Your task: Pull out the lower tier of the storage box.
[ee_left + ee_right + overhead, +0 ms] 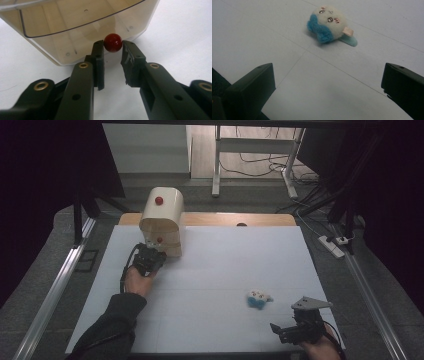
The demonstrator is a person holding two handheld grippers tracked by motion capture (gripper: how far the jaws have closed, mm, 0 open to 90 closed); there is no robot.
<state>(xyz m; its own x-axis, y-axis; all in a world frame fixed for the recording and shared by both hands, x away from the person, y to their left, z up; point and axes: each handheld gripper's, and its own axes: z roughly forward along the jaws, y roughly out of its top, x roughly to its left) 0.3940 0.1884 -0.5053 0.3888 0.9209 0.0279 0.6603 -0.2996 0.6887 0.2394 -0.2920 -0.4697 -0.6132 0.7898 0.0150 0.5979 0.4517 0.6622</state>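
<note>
Your left gripper (pixel 150 255) is up against the cream bread box (pixel 161 222) at the far left of the white table (pixel 225 270). In the left gripper view its 2 jaws are narrowed around the red knob (pixel 113 42) low on the box front, both tips touching it, so you've got it pinched. Your right gripper (pixel 280 330) sits at the near right edge, jaws wide with nothing in them. The little blue-and-white plush toy (pixel 329 23) lies on the table just beyond it.
</note>
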